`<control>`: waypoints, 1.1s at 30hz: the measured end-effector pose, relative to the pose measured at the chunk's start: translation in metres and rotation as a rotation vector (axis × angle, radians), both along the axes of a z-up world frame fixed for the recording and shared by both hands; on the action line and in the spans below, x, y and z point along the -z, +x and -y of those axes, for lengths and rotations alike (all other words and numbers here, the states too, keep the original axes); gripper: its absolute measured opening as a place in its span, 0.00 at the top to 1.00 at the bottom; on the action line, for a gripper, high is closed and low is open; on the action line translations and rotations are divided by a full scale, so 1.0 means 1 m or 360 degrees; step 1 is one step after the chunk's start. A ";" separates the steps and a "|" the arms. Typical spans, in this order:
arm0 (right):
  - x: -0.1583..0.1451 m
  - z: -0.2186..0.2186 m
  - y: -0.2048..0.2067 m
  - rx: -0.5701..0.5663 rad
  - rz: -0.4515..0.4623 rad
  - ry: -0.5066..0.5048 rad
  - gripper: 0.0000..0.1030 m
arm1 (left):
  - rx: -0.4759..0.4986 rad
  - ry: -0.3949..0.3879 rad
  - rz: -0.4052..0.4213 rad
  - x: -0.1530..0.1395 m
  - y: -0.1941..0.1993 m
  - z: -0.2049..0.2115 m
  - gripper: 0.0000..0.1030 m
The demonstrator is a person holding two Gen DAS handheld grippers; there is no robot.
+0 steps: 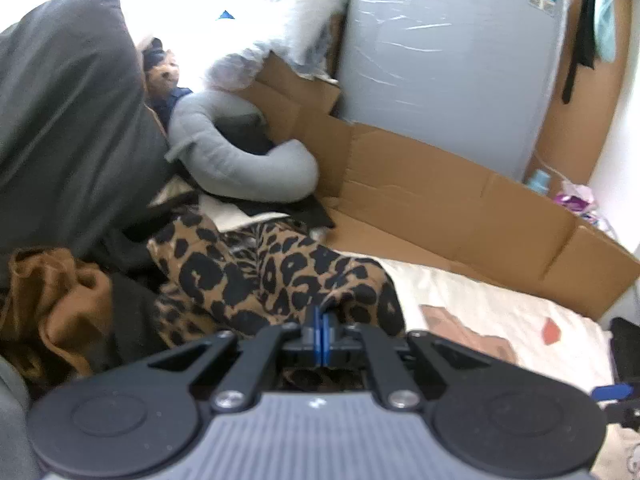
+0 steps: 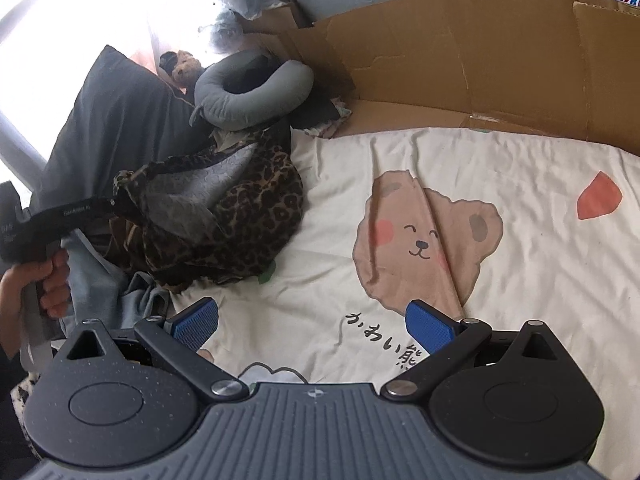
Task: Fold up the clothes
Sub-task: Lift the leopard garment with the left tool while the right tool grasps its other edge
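Leopard garment sits bunched at the left of the bed, against the dark pillow, below the grey neck pillow. Left claw is at its near edge: blue pads pressed together, a fold of leopard cloth pinched between the tips. From the right-wrist view the left claw pulls one corner up and leftward, grey lining showing; a hand grips its handle.

Brown cloth lies crumpled left of the leopard piece; a light blue garment lies under it at the near side.

Right claw is well apart to the right, over bare sheet: pads spread wide, nothing between them, touching nothing.

Surface: cream sheet with a bear print and an orange patch, wrinkled. Flattened cardboard stands along the far edge. Teddy bear behind the neck pillow. Plastic-wrapped mattress upright behind the cardboard. Bright window glare top left.
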State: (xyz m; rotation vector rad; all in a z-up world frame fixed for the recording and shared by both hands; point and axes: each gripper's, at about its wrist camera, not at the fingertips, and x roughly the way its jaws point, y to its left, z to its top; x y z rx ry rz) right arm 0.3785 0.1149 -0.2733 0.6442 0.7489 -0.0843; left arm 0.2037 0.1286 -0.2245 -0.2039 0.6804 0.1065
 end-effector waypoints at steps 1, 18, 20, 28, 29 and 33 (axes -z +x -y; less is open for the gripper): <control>-0.001 0.000 -0.001 0.0002 0.0003 0.0002 0.00 | 0.0007 -0.0024 -0.0004 0.001 -0.001 0.004 0.98; 0.019 -0.006 -0.003 0.0062 -0.0002 0.0195 0.00 | 0.0248 -0.0279 -0.0223 0.070 -0.011 0.075 0.99; 0.024 -0.007 -0.003 0.0064 -0.0015 0.0220 0.00 | 0.0291 -0.0295 -0.0243 0.075 -0.012 0.083 0.99; 0.045 -0.010 -0.007 0.0092 -0.0054 0.0350 0.00 | 0.0456 -0.0406 -0.0322 0.088 -0.020 0.118 0.99; 0.047 -0.011 -0.008 0.0095 -0.0052 0.0354 0.00 | 0.0477 -0.0418 -0.0334 0.090 -0.021 0.122 0.99; 0.058 -0.007 -0.013 0.0141 -0.0068 0.0472 0.02 | 0.0566 -0.0463 -0.0384 0.100 -0.028 0.139 0.99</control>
